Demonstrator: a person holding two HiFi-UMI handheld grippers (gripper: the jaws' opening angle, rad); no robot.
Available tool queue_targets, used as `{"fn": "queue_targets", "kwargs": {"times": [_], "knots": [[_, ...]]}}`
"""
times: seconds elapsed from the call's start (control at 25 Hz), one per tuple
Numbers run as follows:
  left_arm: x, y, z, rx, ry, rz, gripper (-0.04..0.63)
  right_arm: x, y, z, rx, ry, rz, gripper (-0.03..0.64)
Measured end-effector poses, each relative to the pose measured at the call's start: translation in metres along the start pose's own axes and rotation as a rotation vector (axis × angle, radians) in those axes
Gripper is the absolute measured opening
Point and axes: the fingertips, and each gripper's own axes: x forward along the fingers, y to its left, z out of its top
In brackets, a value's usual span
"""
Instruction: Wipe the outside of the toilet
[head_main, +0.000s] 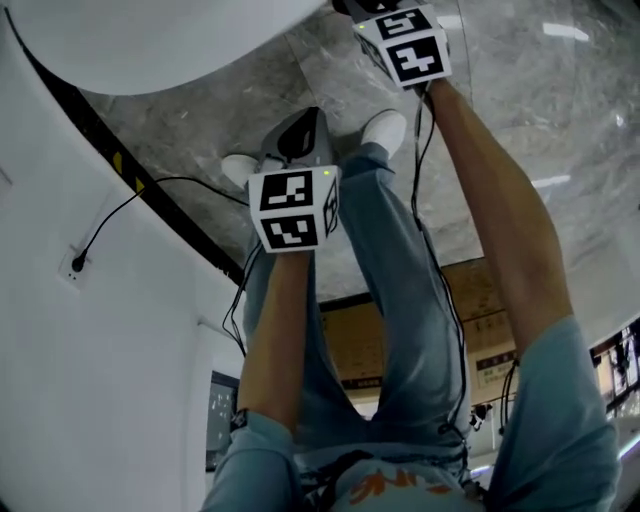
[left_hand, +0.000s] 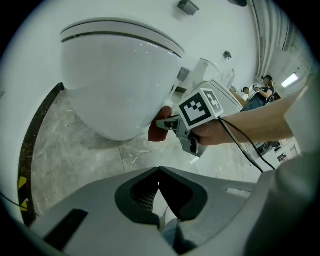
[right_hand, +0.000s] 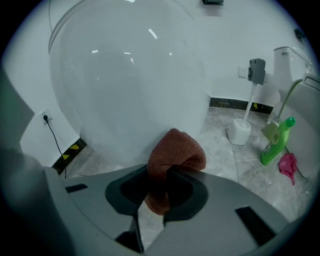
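Note:
The white toilet bowl fills the right gripper view, close ahead. My right gripper is shut on a rust-brown cloth that bulges up over its jaws. In the left gripper view the cloth sits against the lower side of the bowl, with the right gripper behind it. My left gripper is shut with nothing in it, back from the bowl and pointed at it. In the head view the left gripper hangs below the bowl. The right gripper's marker cube is at the top edge.
A toilet brush in its white holder stands by the wall to the right. Beside it are a green bottle and a pink scrap. A black cable hangs from a wall socket at left. My legs and shoes stand behind the grippers.

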Motion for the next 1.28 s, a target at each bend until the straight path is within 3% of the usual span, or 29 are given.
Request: {"fn": "queue_targets", "kwargs": {"times": [0.28, 0.6, 0.84, 1.28], "knots": [[-0.015, -0.008, 0.021, 0.036, -0.081, -0.023, -0.006, 0.002, 0.008, -0.002, 0.001, 0.009, -0.036, 0.074], [-0.032, 0.040, 0.003, -0.071, -0.095, 0.040, -0.006, 0.006, 0.025, -0.010, 0.002, 0.044, -0.051, 0.074], [-0.048, 0.078, -0.020, -0.142, -0.102, 0.065, -0.006, 0.007, 0.036, -0.015, 0.051, 0.043, -0.112, 0.074], [-0.074, 0.113, -0.038, -0.259, -0.169, 0.023, -0.006, 0.008, 0.081, -0.016, 0.198, 0.039, -0.205, 0.075]]}}
